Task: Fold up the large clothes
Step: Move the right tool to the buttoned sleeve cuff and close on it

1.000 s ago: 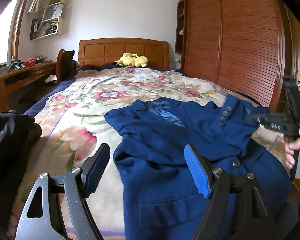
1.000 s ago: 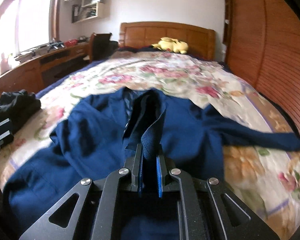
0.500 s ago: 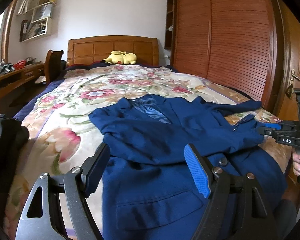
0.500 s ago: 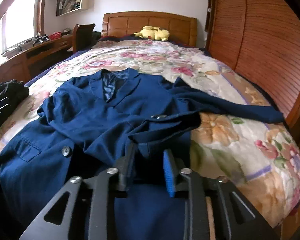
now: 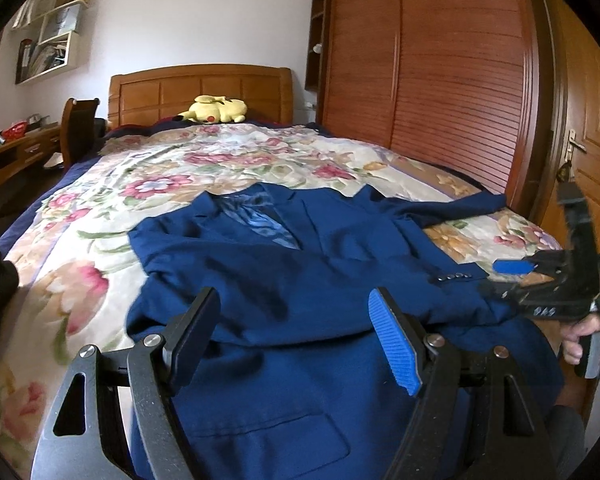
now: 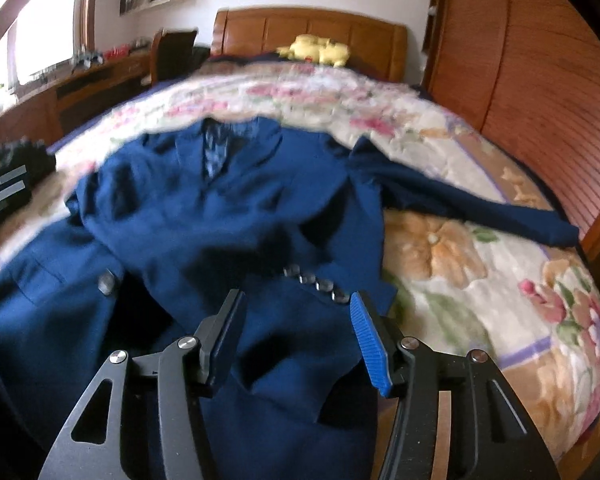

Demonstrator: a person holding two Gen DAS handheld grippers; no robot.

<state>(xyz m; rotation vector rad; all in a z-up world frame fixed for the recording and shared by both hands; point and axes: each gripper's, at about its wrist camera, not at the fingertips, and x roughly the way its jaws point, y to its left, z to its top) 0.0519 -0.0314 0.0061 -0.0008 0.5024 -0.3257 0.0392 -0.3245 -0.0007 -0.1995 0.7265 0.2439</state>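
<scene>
**One sleeve folded in, the other still out to the right**

From my left wrist camera, the blue jacket (image 5: 300, 280) lies face up on the bed (image 5: 80, 280), collar at the far end and hem toward me, so its long axis runs near to far. My left gripper (image 5: 296, 336) hovers over the near left part of the jacket with its fingers wide apart and nothing between them. At the right edge I see my right gripper (image 5: 500, 280) side-on, just beside the buttoned cuff (image 5: 456, 277) of the sleeve that lies across the jacket's front.

From my right wrist camera, that cuff (image 6: 316, 284) sits just beyond the fingers (image 6: 370, 344), apart from them. The fingers have just been opening; they now stand about half spread, and the cloth lies below them, not pinched. The other sleeve (image 6: 480, 208) stretches away to the far right, across the flowered bedspread and well apart from the body.

I judge that outstretched sleeve is next. It lies right of and beyond my right gripper (image 6: 296, 336), which is the nearer one.
</scene>
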